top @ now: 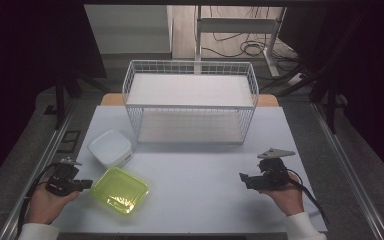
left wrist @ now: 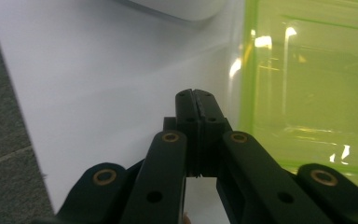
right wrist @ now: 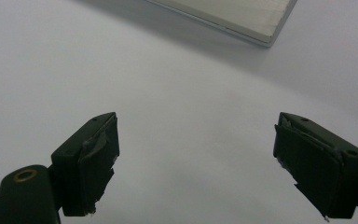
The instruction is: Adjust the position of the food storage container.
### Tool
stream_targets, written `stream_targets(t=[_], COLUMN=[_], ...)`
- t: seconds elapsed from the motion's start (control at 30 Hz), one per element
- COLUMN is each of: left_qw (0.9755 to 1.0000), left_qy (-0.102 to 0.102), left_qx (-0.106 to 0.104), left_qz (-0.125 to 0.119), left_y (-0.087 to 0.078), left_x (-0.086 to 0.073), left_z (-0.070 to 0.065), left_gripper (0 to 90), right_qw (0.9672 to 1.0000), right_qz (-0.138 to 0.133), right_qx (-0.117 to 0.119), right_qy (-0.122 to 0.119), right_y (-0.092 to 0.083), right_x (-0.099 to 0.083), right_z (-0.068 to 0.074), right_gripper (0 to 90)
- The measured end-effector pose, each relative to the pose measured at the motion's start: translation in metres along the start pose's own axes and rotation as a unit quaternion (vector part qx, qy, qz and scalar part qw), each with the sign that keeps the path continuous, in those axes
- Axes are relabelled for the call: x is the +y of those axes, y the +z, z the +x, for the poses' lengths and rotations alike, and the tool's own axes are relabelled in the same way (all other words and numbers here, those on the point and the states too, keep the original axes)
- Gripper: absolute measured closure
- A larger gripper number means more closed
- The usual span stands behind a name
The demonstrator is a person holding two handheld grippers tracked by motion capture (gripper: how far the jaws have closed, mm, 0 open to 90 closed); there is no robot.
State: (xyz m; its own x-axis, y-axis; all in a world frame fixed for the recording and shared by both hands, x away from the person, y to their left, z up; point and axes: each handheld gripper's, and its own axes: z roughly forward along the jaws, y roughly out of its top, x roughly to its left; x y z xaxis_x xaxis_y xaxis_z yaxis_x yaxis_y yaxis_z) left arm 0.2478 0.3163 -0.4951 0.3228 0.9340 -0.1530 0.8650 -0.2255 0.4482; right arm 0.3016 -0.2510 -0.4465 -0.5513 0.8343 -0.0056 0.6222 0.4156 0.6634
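Observation:
A clear yellow-green plastic box (top: 119,189) lies on the white table at the front left; in the left gripper view the green box (left wrist: 314,88) rises just right of the jaws. My left gripper (top: 86,184) sits at the box's left edge, and my left gripper (left wrist: 196,95) has its jaws pressed flat together with nothing between them. A white lidded box (top: 110,147) stands just behind the green one. My right gripper (top: 242,177) rests at the front right, and my right gripper (right wrist: 196,140) stands wide open over bare table.
A white wire shelf rack (top: 190,100) with two tiers stands at the back middle of the table; its base board corner (right wrist: 242,18) is ahead of the right gripper. The table's left edge (left wrist: 9,116) borders grey floor. Cables lie on the floor behind.

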Motion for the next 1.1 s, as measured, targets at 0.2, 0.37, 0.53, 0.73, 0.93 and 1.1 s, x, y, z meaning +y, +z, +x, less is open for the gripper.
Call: stream_targets(t=[0.2, 0.37, 0.53, 0.73, 0.93, 1.1], left_qw=[0.9999, 0.9998, 0.9994, 0.9984, 0.9973, 0.9971], left_qy=[0.005, 0.009, 0.02, 0.032, 0.049, 0.054], left_qx=[-0.005, -0.011, -0.023, -0.039, -0.048, -0.047], left_qz=[0.008, 0.013, 0.018, 0.025, 0.027, 0.025], left_y=[0.002, 0.005, 0.008, 0.017, 0.028, 0.029], left_x=[0.001, 0.003, 0.008, 0.016, 0.029, 0.032], left_z=[-0.01, -0.02, -0.038, -0.063, -0.089, -0.091], left_gripper=[90.0, 90.0, 89.9, 89.9, 89.9, 89.8], right_qw=[0.9999, 0.9999, 0.9999, 0.9999, 0.9998, 0.9998], right_qz=[0.009, 0.009, 0.012, 0.013, 0.016, 0.016], right_qx=[-0.004, -0.004, -0.007, -0.006, -0.007, -0.009], right_qy=[-0.002, -0.003, -0.004, -0.003, -0.003, -0.004], right_y=[0.002, 0.003, 0.005, 0.005, 0.006, 0.005], right_x=[-0.001, -0.001, -0.001, -0.001, -0.001, -0.001], right_z=[0.001, 0.002, 0.002, 0.002, 0.003, 0.003], right_gripper=[14.0, 14.0, 14.0, 14.0, 14.0, 14.1])
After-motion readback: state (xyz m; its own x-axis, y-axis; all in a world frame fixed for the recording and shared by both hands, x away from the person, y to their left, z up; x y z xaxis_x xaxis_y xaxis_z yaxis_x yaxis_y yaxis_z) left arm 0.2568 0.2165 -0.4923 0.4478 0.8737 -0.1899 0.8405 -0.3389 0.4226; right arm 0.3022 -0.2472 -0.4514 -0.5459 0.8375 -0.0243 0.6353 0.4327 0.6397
